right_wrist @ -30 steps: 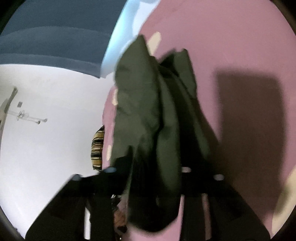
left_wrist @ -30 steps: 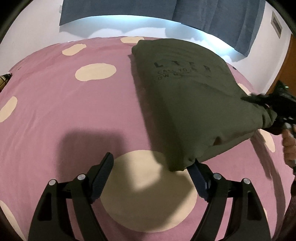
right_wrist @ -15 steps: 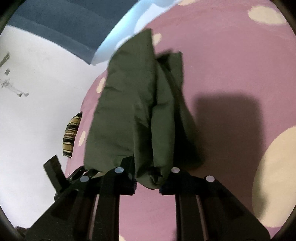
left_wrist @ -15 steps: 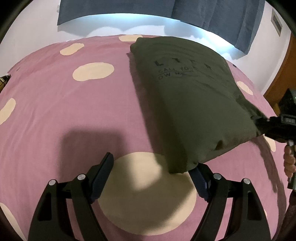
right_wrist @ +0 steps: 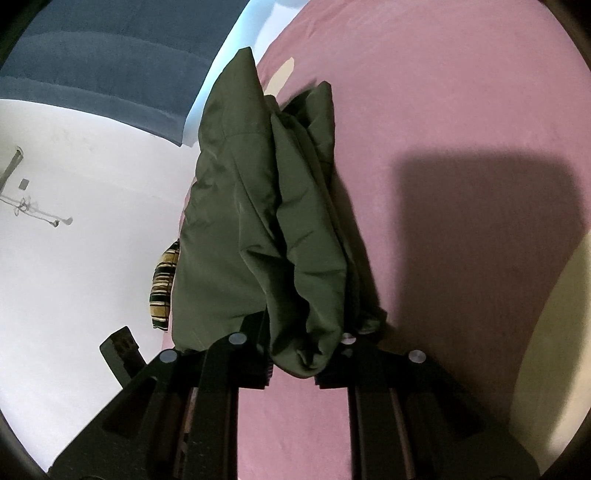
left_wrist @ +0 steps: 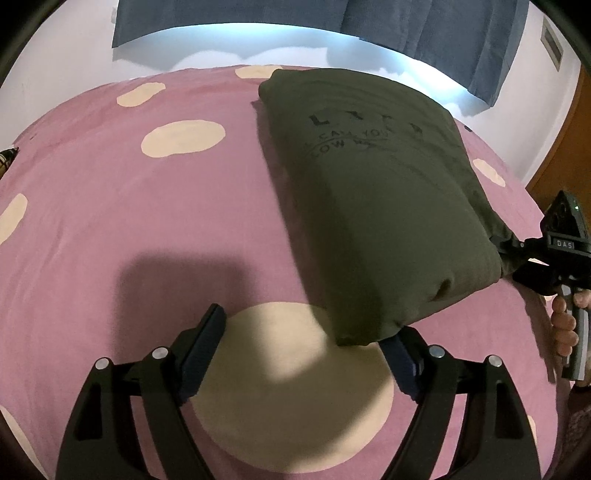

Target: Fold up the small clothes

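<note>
A folded olive-green T-shirt [left_wrist: 373, 206] with dark lettering lies over the pink bed, its near end lifted. My left gripper [left_wrist: 299, 343] is open; the shirt's near corner rests over its right finger [left_wrist: 399, 365], and the left finger stands free. My right gripper [right_wrist: 295, 365] is shut on the bunched edge of the shirt [right_wrist: 280, 221] and holds it up off the bed. It also shows in the left wrist view [left_wrist: 524, 254] at the shirt's right side.
The bed has a pink cover with cream spots [left_wrist: 184, 136]. Blue curtains [left_wrist: 406, 22] hang behind it. A striped cushion [right_wrist: 164, 288] lies at the bed's edge. A wooden door [left_wrist: 561, 155] stands at the right.
The right gripper has lowered and drawn the shirt's edge outward to the right, so the shirt lies flatter. The left gripper has stayed open in place.
</note>
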The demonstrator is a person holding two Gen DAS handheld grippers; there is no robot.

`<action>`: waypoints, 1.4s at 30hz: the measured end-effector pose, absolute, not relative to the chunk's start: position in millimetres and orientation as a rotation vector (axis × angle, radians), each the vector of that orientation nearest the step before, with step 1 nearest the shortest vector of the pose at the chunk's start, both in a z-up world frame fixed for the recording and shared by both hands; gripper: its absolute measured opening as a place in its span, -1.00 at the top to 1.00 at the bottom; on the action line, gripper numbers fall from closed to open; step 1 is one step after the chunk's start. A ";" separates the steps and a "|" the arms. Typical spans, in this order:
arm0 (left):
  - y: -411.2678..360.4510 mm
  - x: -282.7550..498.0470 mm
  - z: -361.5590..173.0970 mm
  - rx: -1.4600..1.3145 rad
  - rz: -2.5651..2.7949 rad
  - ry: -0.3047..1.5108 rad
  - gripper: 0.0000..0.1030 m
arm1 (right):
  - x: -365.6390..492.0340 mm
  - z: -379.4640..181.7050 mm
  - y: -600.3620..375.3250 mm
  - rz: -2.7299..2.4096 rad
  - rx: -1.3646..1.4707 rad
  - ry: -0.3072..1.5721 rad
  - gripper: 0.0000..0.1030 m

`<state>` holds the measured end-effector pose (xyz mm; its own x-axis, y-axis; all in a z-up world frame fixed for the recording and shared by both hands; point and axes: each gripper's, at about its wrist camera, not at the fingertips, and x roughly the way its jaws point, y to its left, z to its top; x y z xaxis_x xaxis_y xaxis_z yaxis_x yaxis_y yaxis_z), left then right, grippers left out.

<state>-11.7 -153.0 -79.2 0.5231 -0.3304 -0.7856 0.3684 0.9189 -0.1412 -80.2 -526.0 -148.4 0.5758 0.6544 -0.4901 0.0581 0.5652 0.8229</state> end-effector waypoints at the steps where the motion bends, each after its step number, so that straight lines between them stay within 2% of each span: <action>1: -152.6 -11.3 -79.5 0.042 -0.420 0.932 -0.58 | -78.1 -146.5 -527.3 0.414 0.921 0.904 0.74; 11: -151.9 -9.5 -81.3 0.036 -0.424 0.936 -0.58 | -91.0 -150.6 -536.9 0.428 0.922 0.904 0.68; 17: -145.0 -17.6 -76.1 0.034 -0.488 0.937 -0.58 | -98.9 -126.2 -542.4 0.409 0.854 0.938 0.31; 19: -139.5 -25.3 -69.9 0.029 -0.537 0.925 -0.58 | -100.9 -109.5 -544.5 0.381 0.795 0.919 -0.04; 21: -132.8 -31.6 -59.1 0.021 -0.573 0.898 -0.58 | -99.0 -93.4 -550.7 0.372 0.772 0.886 -0.12; 27: -117.2 -7.0 -25.7 -0.103 -0.602 0.841 -0.58 | -53.2 -72.7 -558.4 0.381 0.753 0.831 -0.14; 35: -149.7 83.0 -23.6 -0.126 -0.563 0.886 -0.58 | 46.1 -89.3 -565.3 0.415 0.859 0.828 -0.18; 36: -153.1 92.9 -24.1 -0.126 -0.555 0.893 -0.58 | 54.5 -90.2 -564.8 0.406 0.863 0.832 -0.18; 38: -162.0 112.7 -25.4 -0.120 -0.543 0.902 -0.58 | 65.6 -89.0 -559.4 0.408 0.839 0.838 0.07; 39: -167.6 124.9 -27.2 -0.110 -0.521 0.906 -0.58 | 70.3 -88.1 -554.8 0.417 0.819 0.843 0.45; 40: -172.0 135.6 -30.4 -0.105 -0.497 0.917 -0.58 | 73.7 -88.0 -552.6 0.424 0.807 0.850 0.72; 42: -176.8 145.2 -38.4 -0.101 -0.473 0.950 -0.58 | 85.1 -91.5 -547.3 0.396 0.768 0.881 0.78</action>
